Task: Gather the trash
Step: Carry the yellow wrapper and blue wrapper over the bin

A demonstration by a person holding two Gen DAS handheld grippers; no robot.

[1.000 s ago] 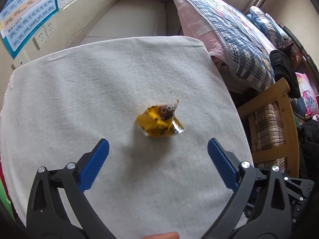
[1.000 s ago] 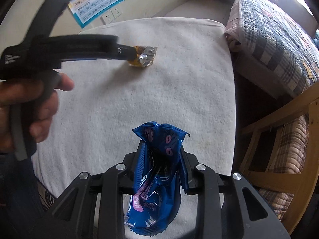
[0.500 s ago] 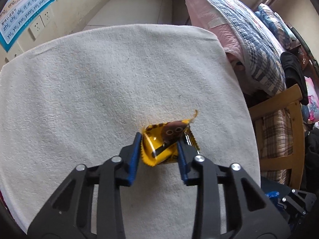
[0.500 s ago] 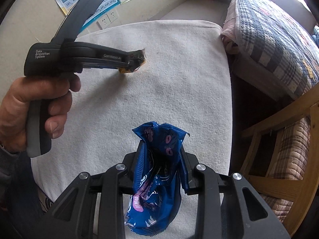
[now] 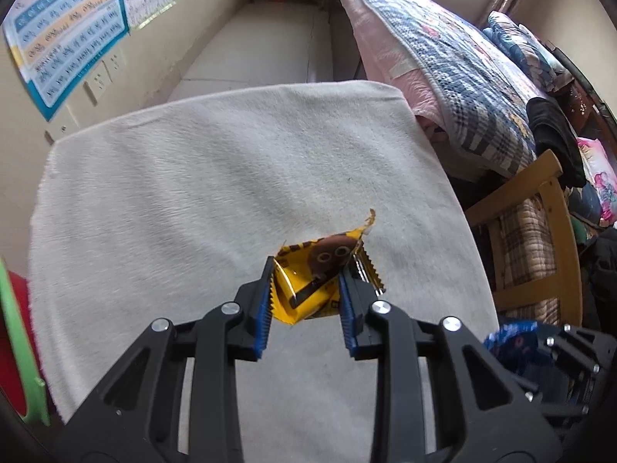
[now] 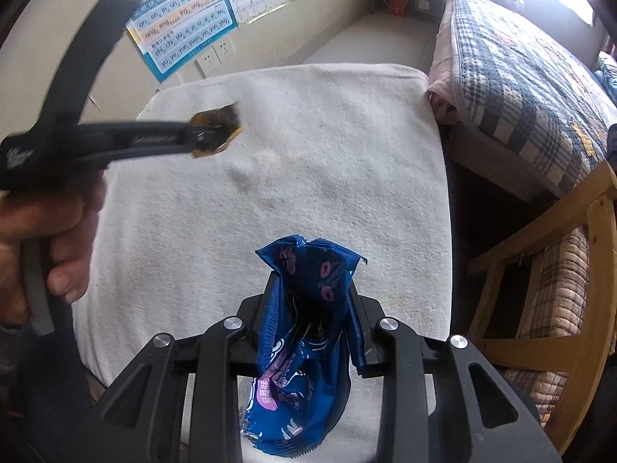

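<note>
I have both pieces in hand, left gripper [image 5: 306,299] pinching the yellow wrapper [image 5: 322,279] above the white towel [image 5: 193,193], right gripper [image 6: 314,322] clamping the blue packet [image 6: 300,347]; disposal remains, no bin identifiable

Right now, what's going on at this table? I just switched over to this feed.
Trash pickup with both hand-held grippers. The left gripper is shut on the yellow wrapper, held above the white towel covering the table. The right gripper is shut on the blue snack bag, near the table's front edge. No bin is clearly visible, and no other loose trash shows on the towel.
</note>
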